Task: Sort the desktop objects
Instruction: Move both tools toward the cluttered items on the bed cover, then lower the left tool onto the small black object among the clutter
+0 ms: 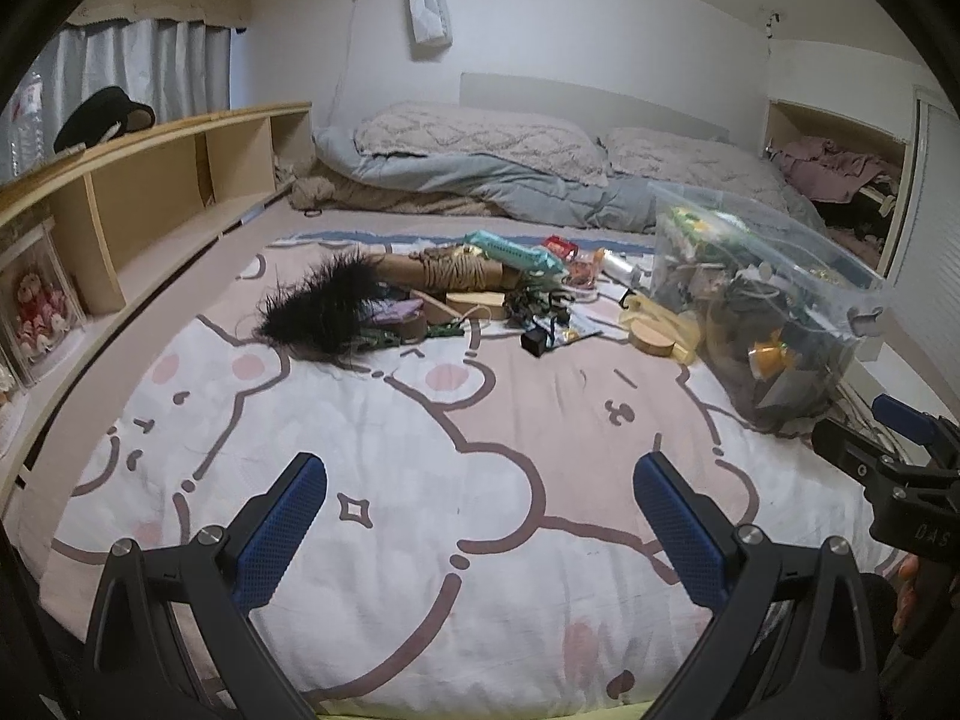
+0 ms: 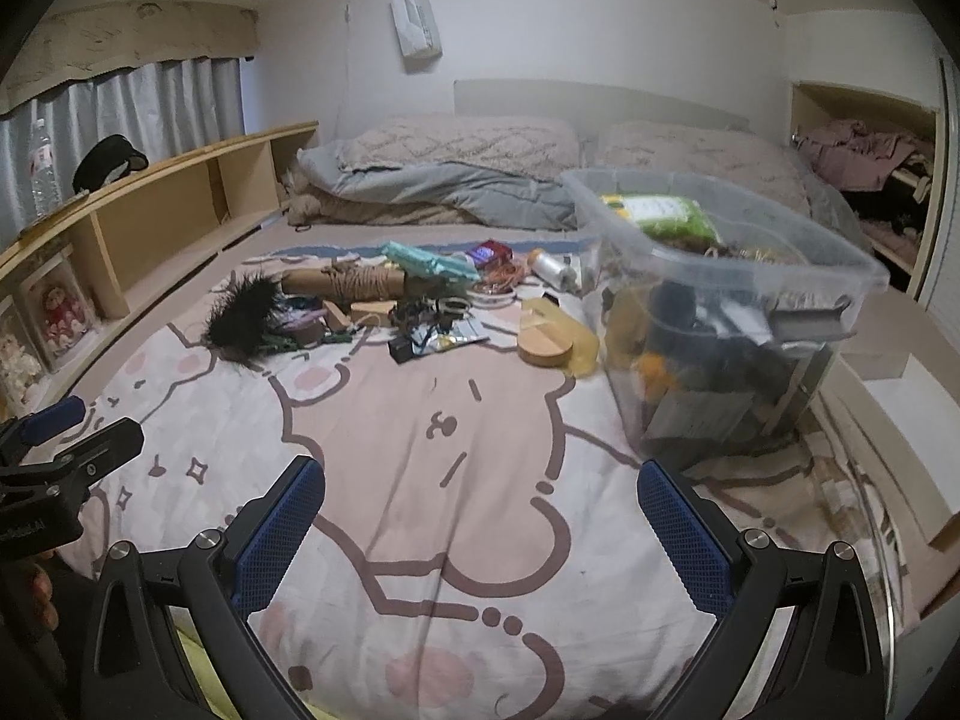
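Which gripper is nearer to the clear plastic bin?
Right. The clear plastic bin sits just ahead-right of the right gripper; the left gripper, farther left, has it off to its right. Both open, empty.

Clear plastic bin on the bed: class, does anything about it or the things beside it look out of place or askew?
Yes. The clear plastic bin sits tilted on the blanket, crammed with odds and ends, while a loose pile including a black feathery tuft lies scattered beside it, unsorted.

Bed (image 1: 480, 540) under clutter (image 1: 456, 294), bin (image 1: 774, 276)
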`<act>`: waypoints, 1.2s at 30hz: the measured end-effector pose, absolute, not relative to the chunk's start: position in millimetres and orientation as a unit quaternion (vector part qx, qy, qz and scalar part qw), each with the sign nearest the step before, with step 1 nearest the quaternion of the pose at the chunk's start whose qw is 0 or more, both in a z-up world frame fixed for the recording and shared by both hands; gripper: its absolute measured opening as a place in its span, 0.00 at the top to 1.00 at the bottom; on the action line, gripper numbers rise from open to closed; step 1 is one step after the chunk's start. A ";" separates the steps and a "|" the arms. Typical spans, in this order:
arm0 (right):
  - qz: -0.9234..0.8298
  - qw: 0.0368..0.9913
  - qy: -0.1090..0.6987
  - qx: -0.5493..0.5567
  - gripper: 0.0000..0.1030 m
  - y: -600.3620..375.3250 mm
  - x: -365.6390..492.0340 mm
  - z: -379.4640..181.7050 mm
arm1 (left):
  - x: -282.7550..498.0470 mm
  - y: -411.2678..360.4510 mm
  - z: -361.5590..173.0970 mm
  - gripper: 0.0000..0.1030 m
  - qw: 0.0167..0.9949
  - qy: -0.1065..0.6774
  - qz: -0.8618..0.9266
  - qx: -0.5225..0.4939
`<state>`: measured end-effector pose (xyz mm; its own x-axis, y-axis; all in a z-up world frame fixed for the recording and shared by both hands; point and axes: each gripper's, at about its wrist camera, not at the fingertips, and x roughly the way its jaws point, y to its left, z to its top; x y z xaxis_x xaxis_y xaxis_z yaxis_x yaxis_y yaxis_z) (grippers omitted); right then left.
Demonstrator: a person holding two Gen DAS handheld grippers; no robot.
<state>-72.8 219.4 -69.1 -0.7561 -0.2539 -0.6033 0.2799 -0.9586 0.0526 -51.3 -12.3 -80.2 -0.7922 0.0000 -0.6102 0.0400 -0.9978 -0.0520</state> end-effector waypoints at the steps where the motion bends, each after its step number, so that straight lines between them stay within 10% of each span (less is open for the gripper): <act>1: -0.936 0.142 0.020 0.322 0.00 218.5 -75.1 -72.2 | -53.6 -13.1 -83.4 0.00 0.010 0.033 -0.945 0.325; 36: -0.873 0.195 0.090 0.438 0.00 153.1 -158.8 -177.3 | -118.9 -44.9 -196.6 0.00 0.023 0.075 -0.894 0.440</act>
<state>-158.8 153.1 -177.3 -0.5407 -0.2612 -0.7996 0.4188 -0.9080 0.0134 -118.9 -44.9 -196.6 -0.6109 0.0242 -0.7913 0.1073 -0.9878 -0.1131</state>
